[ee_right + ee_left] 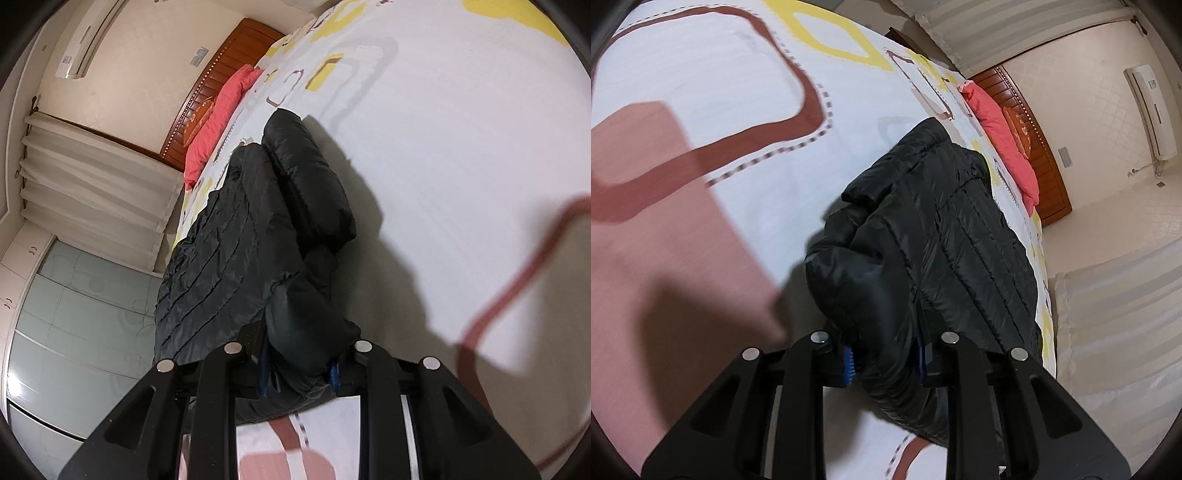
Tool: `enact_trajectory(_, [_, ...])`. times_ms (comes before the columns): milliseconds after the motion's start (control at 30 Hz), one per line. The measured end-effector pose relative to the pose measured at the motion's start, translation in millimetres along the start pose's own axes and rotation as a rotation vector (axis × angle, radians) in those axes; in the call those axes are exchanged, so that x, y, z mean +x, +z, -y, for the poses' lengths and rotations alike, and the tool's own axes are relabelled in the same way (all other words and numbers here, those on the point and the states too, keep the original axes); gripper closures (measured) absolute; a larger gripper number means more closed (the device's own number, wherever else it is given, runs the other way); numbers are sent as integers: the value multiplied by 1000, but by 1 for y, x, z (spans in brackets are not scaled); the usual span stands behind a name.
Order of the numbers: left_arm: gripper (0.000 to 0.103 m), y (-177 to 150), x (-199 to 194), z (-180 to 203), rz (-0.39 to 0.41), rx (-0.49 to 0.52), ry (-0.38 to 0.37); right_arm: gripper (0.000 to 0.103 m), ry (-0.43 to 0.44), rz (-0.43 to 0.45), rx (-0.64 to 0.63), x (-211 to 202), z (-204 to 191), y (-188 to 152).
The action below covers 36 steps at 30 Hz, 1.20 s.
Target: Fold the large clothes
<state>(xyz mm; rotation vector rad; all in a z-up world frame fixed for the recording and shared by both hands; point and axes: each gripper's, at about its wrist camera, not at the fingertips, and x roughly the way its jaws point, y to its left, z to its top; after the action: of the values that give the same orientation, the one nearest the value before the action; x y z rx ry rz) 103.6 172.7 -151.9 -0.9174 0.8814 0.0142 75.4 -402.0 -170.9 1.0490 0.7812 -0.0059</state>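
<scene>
Jacket (945,229) bunched between left gripper (885,360) fingers, right gripper (299,371) likewise clamping it

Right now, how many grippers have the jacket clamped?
2. The left gripper has its jaws shut on one near corner of the black puffer jacket; the right gripper grips the other near corner. Neither view shows the other gripper.

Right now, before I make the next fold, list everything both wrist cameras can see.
Puffer jacket: one, black, quilted, lying on the bed, both near ends pinched.
Bedsheet: one, white with brown and yellow shapes, under the jacket.
Quilt: one, coral red, by the headboard.
Headboard: one, brown wood.
Air conditioner: one, white, on the wall.
Curtains: white, beside the bed.
Left gripper: black, blue pads, jaws shut on jacket.
Right gripper: same, jaws shut on jacket.
</scene>
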Motion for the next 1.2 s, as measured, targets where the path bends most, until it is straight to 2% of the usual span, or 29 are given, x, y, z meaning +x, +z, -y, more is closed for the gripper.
enact_trajectory(167, [78,-5,-5,-12,-18,3,-9,76,-5,-13,-6,-7,7,-11])
enact_trajectory(267, [66,-2,-7,-13,-15,-2,5,68,-4,-17,18,-6,8,-4])
enact_trajectory(433, [38,-2,-27,-16,31,30,57,62,-8,-5,15,-18,10,-2])
enact_trajectory(533, [35,1,-40,-25,47,21,61,52,-26,17,21,-31,16,-4])
enact_trajectory(700, [35,9,-54,-44,61,4,131,52,-80,43,31,-47,29,-1])
enact_trajectory(767, [35,9,-63,-42,82,46,186,52,-130,62,-5,-53,25,-1])
enact_trajectory(800, [35,9,-67,-38,98,82,217,52,-185,79,-45,-56,18,0])
enact_trajectory(900, [35,7,-78,-15,159,226,315,53,-274,114,-141,-62,0,1])
enact_trajectory(1000, [35,-3,-84,16,219,382,390,57,-313,120,-230,-59,-23,-1])
enact_trajectory(1133, [37,-22,-77,57,255,563,422,57,-323,108,-352,-43,-56,-14])
enact_trajectory(1200, [39,-32,-62,80,233,641,405,58,-309,81,-413,-31,-74,-23])
